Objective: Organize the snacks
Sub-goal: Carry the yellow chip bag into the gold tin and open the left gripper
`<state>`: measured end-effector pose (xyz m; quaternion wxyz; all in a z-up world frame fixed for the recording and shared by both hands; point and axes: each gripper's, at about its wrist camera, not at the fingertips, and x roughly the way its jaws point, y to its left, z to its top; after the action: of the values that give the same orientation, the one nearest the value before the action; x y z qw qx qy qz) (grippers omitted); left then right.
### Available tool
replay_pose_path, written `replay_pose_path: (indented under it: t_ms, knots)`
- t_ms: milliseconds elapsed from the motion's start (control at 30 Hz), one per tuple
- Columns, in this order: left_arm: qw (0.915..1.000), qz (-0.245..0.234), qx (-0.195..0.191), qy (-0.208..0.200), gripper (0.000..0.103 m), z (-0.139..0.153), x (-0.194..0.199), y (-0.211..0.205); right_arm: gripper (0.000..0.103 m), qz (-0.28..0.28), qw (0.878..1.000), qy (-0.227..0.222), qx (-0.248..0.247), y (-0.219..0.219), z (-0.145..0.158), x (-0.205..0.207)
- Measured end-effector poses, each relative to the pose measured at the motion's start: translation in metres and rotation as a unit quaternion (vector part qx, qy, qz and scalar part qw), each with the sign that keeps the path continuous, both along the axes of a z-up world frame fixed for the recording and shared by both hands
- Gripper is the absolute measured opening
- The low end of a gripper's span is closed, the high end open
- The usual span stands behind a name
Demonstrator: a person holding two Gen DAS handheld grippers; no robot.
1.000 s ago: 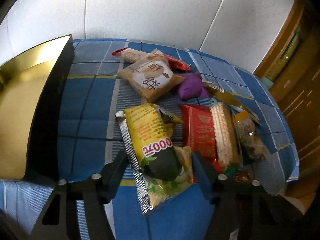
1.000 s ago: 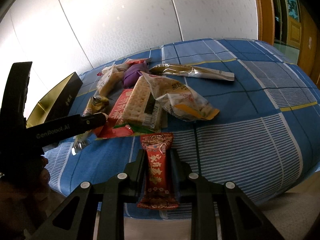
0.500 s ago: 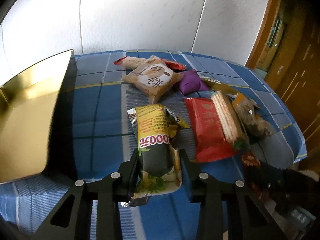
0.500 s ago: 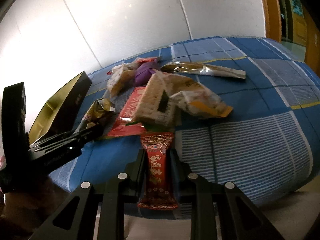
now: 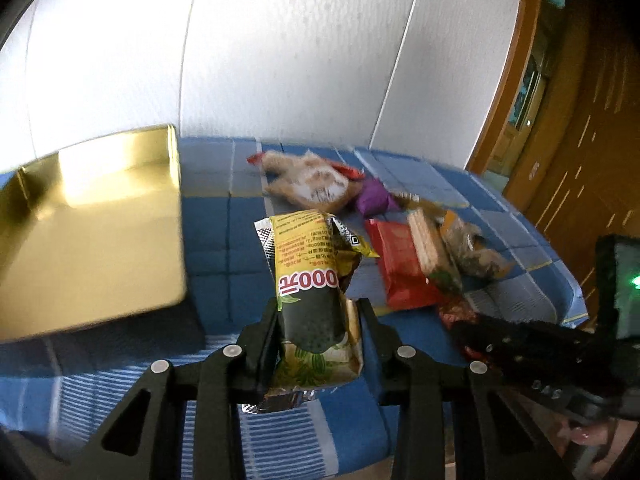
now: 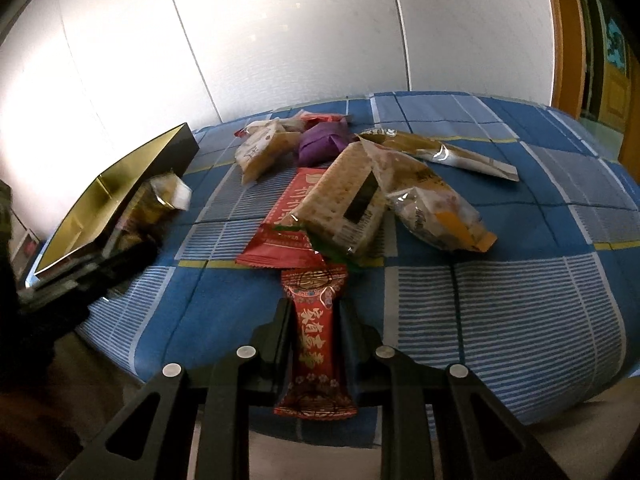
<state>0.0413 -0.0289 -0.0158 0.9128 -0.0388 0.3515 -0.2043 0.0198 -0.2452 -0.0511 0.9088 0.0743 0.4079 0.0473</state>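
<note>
Snacks gripped in both hands

You are clamping your left gripper point(image 5: 318, 322) on the yellow snack bag point(image 5: 310, 280), just right of the gold tray point(image 5: 92, 236). Your right gripper point(image 6: 314, 326) is pinching the red candy packet point(image 6: 314, 340), well right of that tray, at the edge of the blue cloth point(image 6: 500, 320).

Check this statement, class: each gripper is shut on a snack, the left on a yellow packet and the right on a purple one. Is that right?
Not quite. The left gripper is shut on the yellow packet, but the right gripper is shut on a red snack bar, as the right wrist view shows. The purple packet lies on the blue checked cloth among the other snacks.
</note>
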Motion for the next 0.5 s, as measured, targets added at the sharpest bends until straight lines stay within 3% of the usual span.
replay_pose_path:
  t_ms: [233,500]
  knots:
    - [0.9971,0.038,0.01,-0.066,0.036,0.027,-0.006,0.029,0.023,0.003,1.0,-0.004,-0.009,0.001,-0.001,-0.001]
    - [0.9896,0.123,0.026,-0.07,0.037,0.032,0.01,0.096,0.023,0.003,1.0,-0.007,-0.017,0.005,0.0,-0.001]
